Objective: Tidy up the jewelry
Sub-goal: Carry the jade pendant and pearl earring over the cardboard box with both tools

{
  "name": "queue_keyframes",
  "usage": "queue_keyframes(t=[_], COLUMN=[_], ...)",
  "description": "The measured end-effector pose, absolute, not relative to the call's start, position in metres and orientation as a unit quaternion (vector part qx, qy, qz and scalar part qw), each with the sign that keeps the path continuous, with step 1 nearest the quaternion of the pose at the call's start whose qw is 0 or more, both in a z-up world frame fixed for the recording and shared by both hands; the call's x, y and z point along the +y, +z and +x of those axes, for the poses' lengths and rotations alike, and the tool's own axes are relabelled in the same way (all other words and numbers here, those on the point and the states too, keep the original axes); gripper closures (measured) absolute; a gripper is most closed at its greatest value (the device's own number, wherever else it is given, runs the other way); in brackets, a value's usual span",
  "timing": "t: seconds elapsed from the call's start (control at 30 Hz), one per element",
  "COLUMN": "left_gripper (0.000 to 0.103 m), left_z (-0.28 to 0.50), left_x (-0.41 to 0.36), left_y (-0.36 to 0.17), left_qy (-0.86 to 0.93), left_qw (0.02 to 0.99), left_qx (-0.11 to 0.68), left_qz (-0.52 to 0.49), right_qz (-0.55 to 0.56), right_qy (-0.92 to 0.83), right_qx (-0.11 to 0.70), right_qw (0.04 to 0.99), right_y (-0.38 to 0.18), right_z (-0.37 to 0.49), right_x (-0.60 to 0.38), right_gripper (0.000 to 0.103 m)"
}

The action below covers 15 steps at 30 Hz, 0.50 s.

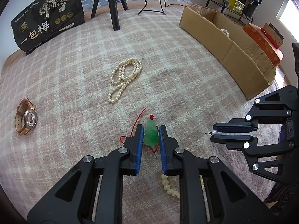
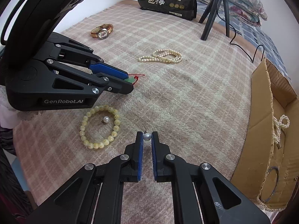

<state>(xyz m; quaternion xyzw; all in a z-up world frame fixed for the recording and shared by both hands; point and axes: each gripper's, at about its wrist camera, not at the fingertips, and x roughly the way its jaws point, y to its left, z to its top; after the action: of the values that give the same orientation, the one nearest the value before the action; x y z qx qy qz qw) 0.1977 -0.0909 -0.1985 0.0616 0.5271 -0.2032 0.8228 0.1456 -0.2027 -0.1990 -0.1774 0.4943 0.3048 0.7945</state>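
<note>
My left gripper (image 1: 151, 130) is shut on a green jade pendant (image 1: 151, 136) whose red cord (image 1: 137, 120) trails over the pink plaid blanket; the pendant (image 2: 129, 79) also peeks out at the left gripper (image 2: 129, 84) in the right wrist view. A pearl stud earring (image 2: 147, 136) sits pinched in my right gripper (image 2: 147, 137), its post pointing up and away. In the left wrist view that right gripper (image 1: 213, 133) is at the right, holding the earring (image 1: 214, 132). A second pearl earring (image 2: 106, 119) lies inside a yellow bead bracelet (image 2: 100, 127). A pearl necklace (image 1: 124, 78) lies further out.
An open cardboard box (image 2: 261, 115) at the right holds a small pearl strand (image 2: 280, 127) and a metal ring (image 2: 273, 184). A brown-strapped watch (image 1: 25, 118) lies at the left. A black printed bag (image 1: 48, 16) and a tripod (image 1: 112, 3) stand at the back.
</note>
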Motion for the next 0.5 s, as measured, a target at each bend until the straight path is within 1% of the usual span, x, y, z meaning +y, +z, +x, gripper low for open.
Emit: queue_keyframes(t=[0.5], left_gripper=[0.088], left_z=[0.192], left_x=[-0.07], left_y=[-0.147], left_qy=[-0.202], left_qw=[0.852], left_qx=[0.483], left_qz=[0.013], right_qz=[-0.155], right_qy=[0.304], right_qx=[0.454], right_qw=[0.823], right_y=[-0.154], right_z=[0.134], right_x=[-0.215], right_gripper=[0.096])
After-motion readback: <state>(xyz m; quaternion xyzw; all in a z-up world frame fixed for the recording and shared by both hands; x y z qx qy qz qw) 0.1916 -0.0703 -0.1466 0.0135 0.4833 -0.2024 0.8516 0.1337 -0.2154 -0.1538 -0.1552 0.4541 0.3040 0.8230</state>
